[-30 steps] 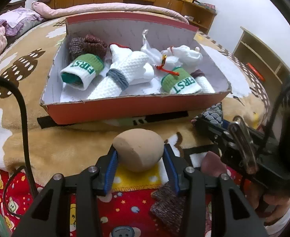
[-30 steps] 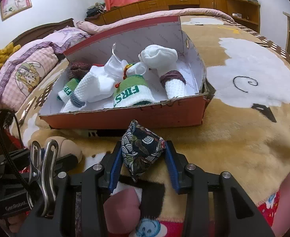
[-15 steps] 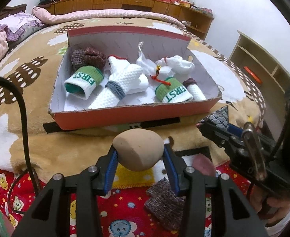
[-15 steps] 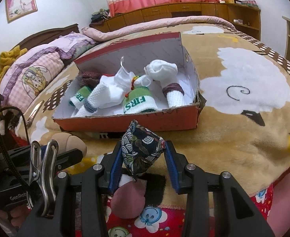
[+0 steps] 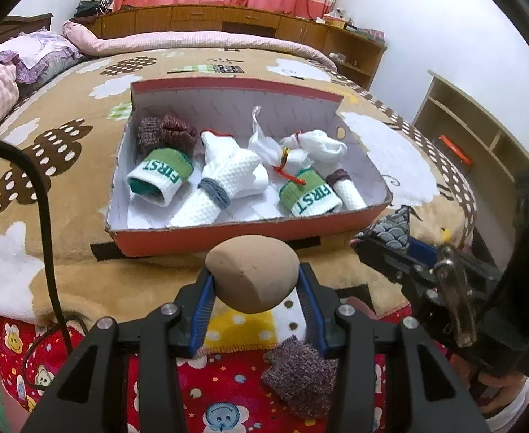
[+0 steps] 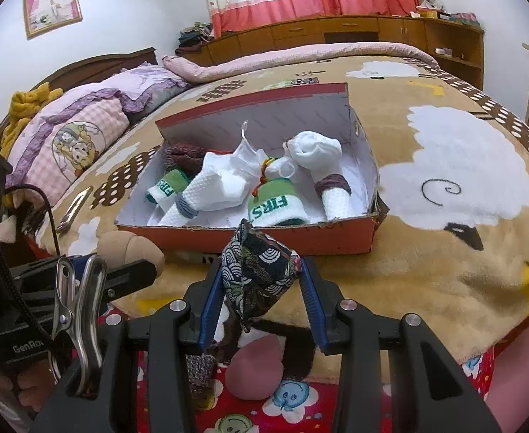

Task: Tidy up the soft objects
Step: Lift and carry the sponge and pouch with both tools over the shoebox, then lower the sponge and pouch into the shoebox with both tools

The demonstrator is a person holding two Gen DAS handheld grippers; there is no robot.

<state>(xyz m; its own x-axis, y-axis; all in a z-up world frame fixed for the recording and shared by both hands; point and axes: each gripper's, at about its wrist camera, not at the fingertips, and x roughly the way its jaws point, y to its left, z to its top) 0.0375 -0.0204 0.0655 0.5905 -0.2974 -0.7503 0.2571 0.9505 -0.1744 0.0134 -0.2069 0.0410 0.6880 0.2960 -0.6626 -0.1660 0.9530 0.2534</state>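
— Left wrist view: what does the left gripper (image 5: 255, 288) hold?
— A tan sponge (image 5: 253, 278), clamped between both pads, above the bed (image 5: 66, 151), just before the orange box (image 5: 250, 232).
— And the right gripper (image 6: 261, 281)?
— It grips a patterned pouch (image 6: 257, 276) before that same box, which has rolled socks (image 6: 277, 204) inside.

Left gripper (image 5: 253, 285): raised with the sponge (image 5: 252, 278), now seen above the box (image 5: 228, 240) front wall.
Right gripper (image 6: 261, 281): raised with the pouch (image 6: 257, 274); the pink sponge (image 6: 253, 368) is now uncovered below.
Box: seen from higher, more of the blanket (image 6: 427, 252) shown.
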